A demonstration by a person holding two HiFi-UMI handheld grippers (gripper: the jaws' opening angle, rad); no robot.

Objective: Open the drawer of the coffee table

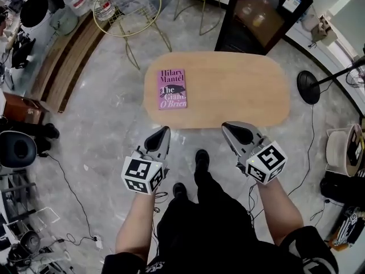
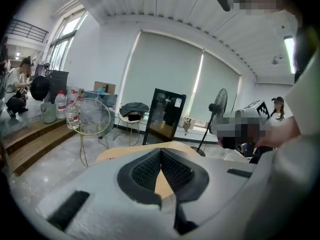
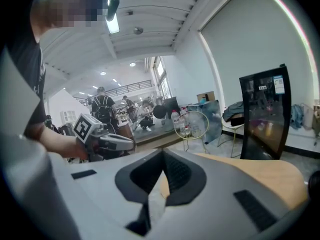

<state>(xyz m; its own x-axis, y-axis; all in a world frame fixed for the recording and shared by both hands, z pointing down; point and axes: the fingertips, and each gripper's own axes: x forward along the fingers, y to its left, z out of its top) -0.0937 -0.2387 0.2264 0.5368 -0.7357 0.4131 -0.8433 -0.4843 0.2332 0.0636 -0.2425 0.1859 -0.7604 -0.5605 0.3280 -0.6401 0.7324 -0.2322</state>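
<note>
Head view: two hand-held grippers (image 1: 165,131) (image 1: 228,128), one coffee table (image 1: 239,90), one book (image 1: 172,89).

My left gripper (image 1: 165,130) and right gripper (image 1: 226,127) hung at the near edge of the coffee table (image 1: 239,90), with open floor to either side and my shoes (image 1: 201,158) between them. On top, only a book (image 1: 172,89) at the left took room. Beyond stood a black glass-door cabinet (image 1: 262,13), a wire-frame side table (image 1: 126,7) and, to the right, a fan base (image 1: 308,87).
</note>
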